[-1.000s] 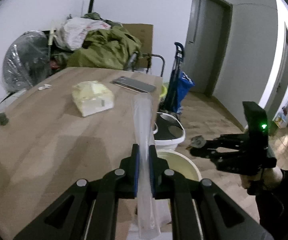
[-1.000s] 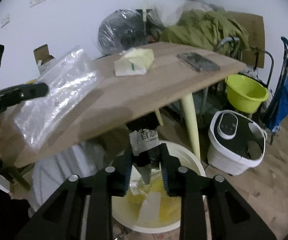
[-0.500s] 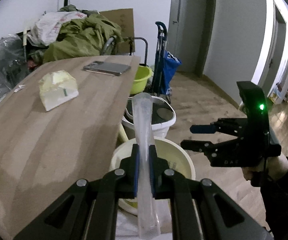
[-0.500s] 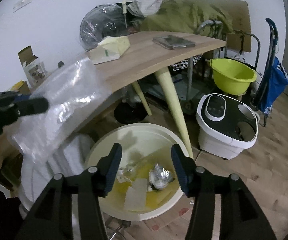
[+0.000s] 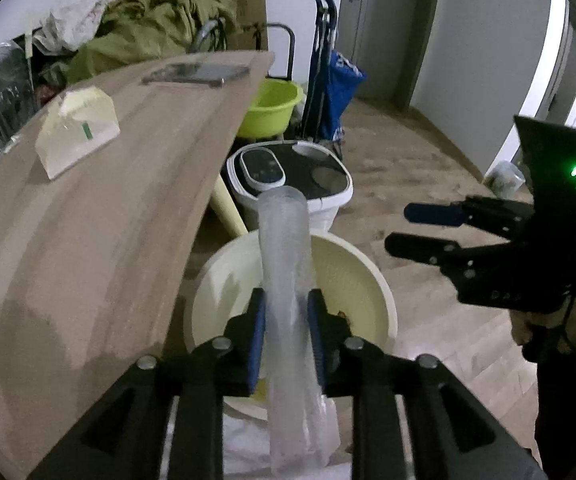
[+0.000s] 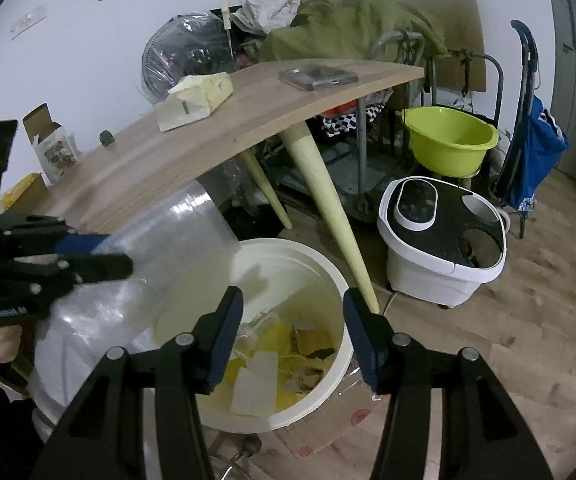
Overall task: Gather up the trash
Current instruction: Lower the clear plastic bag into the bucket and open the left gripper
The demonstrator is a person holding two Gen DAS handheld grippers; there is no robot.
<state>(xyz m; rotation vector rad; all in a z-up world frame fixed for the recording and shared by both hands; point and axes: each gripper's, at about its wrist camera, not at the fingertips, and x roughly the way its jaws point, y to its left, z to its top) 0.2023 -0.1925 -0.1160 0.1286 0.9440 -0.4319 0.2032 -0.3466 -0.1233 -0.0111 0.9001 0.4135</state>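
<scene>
My left gripper (image 5: 286, 332) is shut on a clear plastic bag (image 5: 284, 264) and holds it over the cream trash bucket (image 5: 371, 284) beside the wooden table (image 5: 88, 240). In the right wrist view the bag (image 6: 172, 248) hangs at the bucket's left rim (image 6: 288, 248), held by the left gripper (image 6: 124, 258). My right gripper (image 6: 293, 332) is open and empty above the bucket, which holds yellow and white scraps (image 6: 272, 372). The right gripper also shows in the left wrist view (image 5: 405, 228), open, to the right of the bucket.
A yellowish packet (image 6: 196, 100) and a flat grey case (image 6: 317, 76) lie on the table. A white and black appliance (image 6: 439, 236), a green basin (image 6: 451, 140) and a blue trolley (image 6: 531, 152) stand on the floor beyond the bucket. Clutter fills the back wall.
The right gripper opened and dropped its wrapper into the bucket. The left gripper carried the plastic bag off the table edge to over the bucket.
</scene>
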